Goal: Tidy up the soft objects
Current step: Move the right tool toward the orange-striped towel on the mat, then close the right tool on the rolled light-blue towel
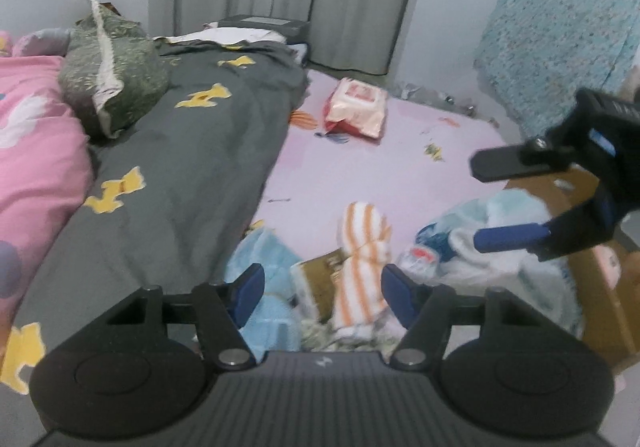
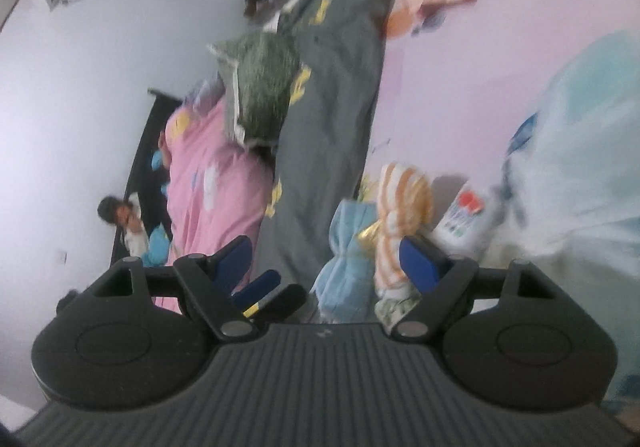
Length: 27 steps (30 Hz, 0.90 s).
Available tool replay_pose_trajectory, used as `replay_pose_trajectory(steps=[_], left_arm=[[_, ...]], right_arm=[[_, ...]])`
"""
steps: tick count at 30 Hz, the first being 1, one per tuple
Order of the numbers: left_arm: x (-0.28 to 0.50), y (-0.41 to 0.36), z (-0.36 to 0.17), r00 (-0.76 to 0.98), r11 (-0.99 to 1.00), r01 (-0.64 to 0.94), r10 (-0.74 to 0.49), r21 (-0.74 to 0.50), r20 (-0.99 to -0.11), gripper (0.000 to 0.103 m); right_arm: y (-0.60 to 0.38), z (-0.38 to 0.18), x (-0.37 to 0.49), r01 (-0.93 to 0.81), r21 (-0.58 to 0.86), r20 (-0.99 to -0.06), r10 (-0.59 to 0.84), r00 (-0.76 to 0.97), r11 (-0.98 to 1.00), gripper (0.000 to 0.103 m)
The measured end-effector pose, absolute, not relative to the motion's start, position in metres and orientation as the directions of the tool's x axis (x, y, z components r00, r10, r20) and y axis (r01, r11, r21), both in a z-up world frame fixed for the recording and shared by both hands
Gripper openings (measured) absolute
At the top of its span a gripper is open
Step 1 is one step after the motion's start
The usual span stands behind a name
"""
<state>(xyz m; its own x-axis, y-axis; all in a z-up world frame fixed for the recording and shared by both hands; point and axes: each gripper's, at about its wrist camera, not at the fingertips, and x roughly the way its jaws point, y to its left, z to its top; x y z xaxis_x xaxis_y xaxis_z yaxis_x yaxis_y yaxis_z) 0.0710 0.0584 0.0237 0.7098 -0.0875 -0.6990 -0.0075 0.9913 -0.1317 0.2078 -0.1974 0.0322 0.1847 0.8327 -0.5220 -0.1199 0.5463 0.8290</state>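
Striped towel (image 1: 362,267) between open jaws.

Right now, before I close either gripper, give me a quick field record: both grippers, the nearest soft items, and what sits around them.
left gripper: open, nothing pressed between the pads
right gripper: open, empty
striped towel: orange and white, rolled, in front of left gripper
blue cloth: left of striped towel
plastic bottle: right of striped towel
cardboard box: right edge, pale fabric piled against it
grey blanket: spread on the bed
green pillow: lying on grey blanket
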Motion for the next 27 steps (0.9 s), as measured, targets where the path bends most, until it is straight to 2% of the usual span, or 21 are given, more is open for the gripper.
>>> replay_pose_trajectory(steps=[5, 7, 9, 13, 19, 27], left_arm=[[0.06, 0.063, 0.011, 0.695, 0.997, -0.036, -0.024, -0.068, -0.718, 0.063], [0.057, 0.065, 0.004, 0.679, 0.997, -0.045, -0.014, -0.06, -0.734, 0.057], [0.053, 0.068, -0.001, 0.669, 0.997, -0.052, -0.004, -0.052, -0.743, 0.056], [0.048, 0.076, -0.006, 0.651, 0.997, -0.066, 0.004, -0.051, -0.759, 0.048], [0.042, 0.091, -0.021, 0.63, 0.992, -0.096, 0.001, -0.076, -0.777, 0.037], [0.052, 0.102, -0.031, 0.609, 0.988, -0.109, -0.017, -0.105, -0.793, 0.034]], right_arm=[[-0.156, 0.017, 0.206, -0.13, 0.846, -0.508, 0.856, 0.098, 0.517, 0.081], [-0.141, 0.009, 0.203, -0.129, 0.851, -0.506, 0.861, 0.057, 0.509, 0.081], [-0.124, -0.004, 0.201, -0.114, 0.856, -0.506, 0.862, 0.015, 0.504, 0.081], [-0.094, -0.024, 0.193, -0.086, 0.867, -0.496, 0.867, -0.046, 0.491, 0.08], [-0.068, -0.039, 0.185, -0.09, 0.83, -0.555, 0.83, -0.054, 0.55, 0.079], [-0.051, -0.064, 0.192, -0.084, 0.773, -0.633, 0.773, -0.037, 0.629, 0.077]])
